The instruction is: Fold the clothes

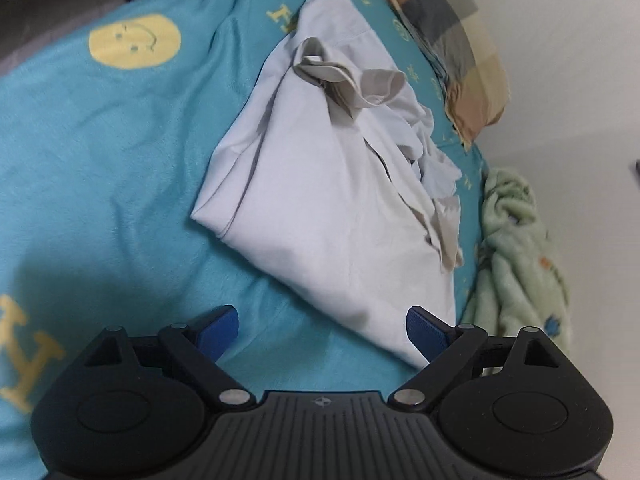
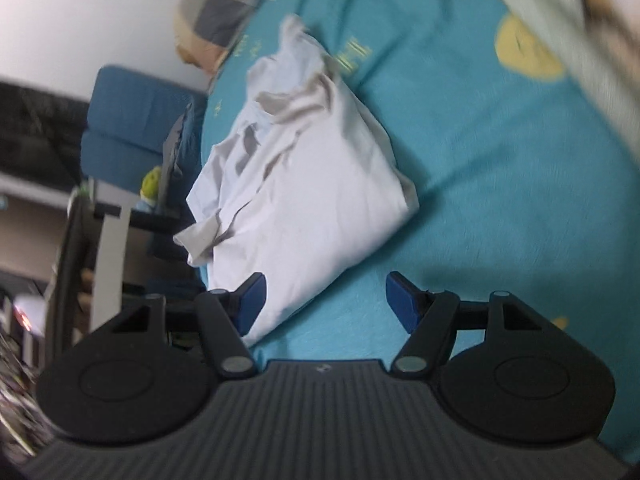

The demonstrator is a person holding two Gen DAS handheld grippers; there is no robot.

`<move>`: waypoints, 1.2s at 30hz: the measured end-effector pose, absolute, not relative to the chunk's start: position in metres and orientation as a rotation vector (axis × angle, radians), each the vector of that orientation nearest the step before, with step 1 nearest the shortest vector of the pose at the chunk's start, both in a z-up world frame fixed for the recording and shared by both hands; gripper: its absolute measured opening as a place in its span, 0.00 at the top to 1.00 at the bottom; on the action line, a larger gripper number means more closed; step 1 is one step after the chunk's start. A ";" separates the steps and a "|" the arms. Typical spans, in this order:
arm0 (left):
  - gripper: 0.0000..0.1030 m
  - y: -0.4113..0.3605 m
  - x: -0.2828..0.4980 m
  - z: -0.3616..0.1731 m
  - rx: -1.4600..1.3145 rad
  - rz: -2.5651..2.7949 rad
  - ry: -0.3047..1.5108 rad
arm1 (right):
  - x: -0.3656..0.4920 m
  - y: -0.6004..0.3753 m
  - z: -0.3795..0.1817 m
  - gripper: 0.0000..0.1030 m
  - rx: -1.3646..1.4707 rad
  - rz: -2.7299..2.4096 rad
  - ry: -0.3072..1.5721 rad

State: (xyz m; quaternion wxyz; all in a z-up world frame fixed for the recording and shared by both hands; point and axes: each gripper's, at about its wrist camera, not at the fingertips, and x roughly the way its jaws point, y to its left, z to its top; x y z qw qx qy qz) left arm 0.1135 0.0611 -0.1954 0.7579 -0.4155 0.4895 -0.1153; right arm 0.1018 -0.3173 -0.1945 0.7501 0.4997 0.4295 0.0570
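A pale grey-white garment [image 1: 332, 208] lies folded into a rough bundle on a teal bedsheet [image 1: 100, 184], with a beige collar bunched on top. My left gripper [image 1: 322, 332] is open and empty, just in front of the garment's near corner. In the right wrist view the same garment [image 2: 304, 184] lies ahead and to the left. My right gripper [image 2: 324, 304] is open and empty, its left pad [image 2: 250, 300] over the garment's near corner.
A checked pillow [image 1: 452, 36] lies at the bed's head by a white wall. A green blanket [image 1: 516, 248] is bunched at the bed's right edge. A blue chair [image 2: 132, 124] and a dark table [image 2: 120, 216] stand beside the bed. The sheet [image 2: 500, 200] has yellow prints.
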 end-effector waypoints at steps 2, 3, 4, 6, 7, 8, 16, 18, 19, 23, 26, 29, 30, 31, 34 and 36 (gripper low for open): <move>0.11 0.065 0.124 -0.204 -0.969 -0.253 1.039 | 0.113 -0.316 -0.205 0.33 1.146 0.122 0.945; 0.15 0.067 0.129 -0.207 -0.999 -0.254 1.022 | 0.118 -0.316 -0.209 0.33 1.165 0.119 0.937; 0.18 0.069 0.134 -0.211 -1.028 -0.253 1.006 | 0.122 -0.317 -0.210 0.34 1.171 0.110 0.921; 0.30 0.074 0.141 -0.215 -1.064 -0.232 0.998 | 0.130 -0.320 -0.210 0.34 1.167 0.087 0.883; 0.34 0.076 0.141 -0.218 -1.085 -0.215 1.001 | 0.133 -0.323 -0.209 0.40 1.155 0.076 0.861; 0.44 0.079 0.142 -0.220 -1.105 -0.198 1.004 | 0.135 -0.324 -0.208 0.44 1.144 0.065 0.848; 0.87 0.086 0.139 -0.200 -1.089 -0.165 0.911 | 0.142 -0.323 -0.201 0.88 1.062 0.053 0.809; 0.88 0.086 0.136 -0.187 -1.071 -0.175 0.872 | 0.140 -0.324 -0.192 0.89 1.051 0.076 0.783; 0.88 0.087 0.132 -0.182 -1.069 -0.179 0.860 | 0.137 -0.323 -0.185 0.89 1.044 0.085 0.774; 0.89 0.094 0.106 -0.152 -1.047 -0.193 0.807 | 0.116 -0.318 -0.153 0.89 1.032 0.122 0.741; 0.89 0.099 0.079 -0.127 -1.039 -0.209 0.784 | 0.094 -0.316 -0.128 0.89 1.023 0.139 0.740; 0.89 0.100 0.053 -0.106 -1.038 -0.218 0.779 | 0.062 -0.317 -0.111 0.89 1.039 0.148 0.740; 0.89 0.100 0.040 -0.101 -1.033 -0.221 0.784 | 0.049 -0.318 -0.107 0.89 1.046 0.149 0.742; 0.89 0.101 0.026 -0.095 -1.027 -0.224 0.788 | 0.037 -0.318 -0.103 0.89 1.052 0.150 0.744; 0.88 0.107 -0.025 -0.084 -1.008 -0.233 0.807 | -0.001 -0.320 -0.096 0.89 1.084 0.156 0.748; 0.88 0.109 -0.042 -0.080 -1.015 -0.235 0.812 | -0.023 -0.322 -0.093 0.89 1.095 0.152 0.752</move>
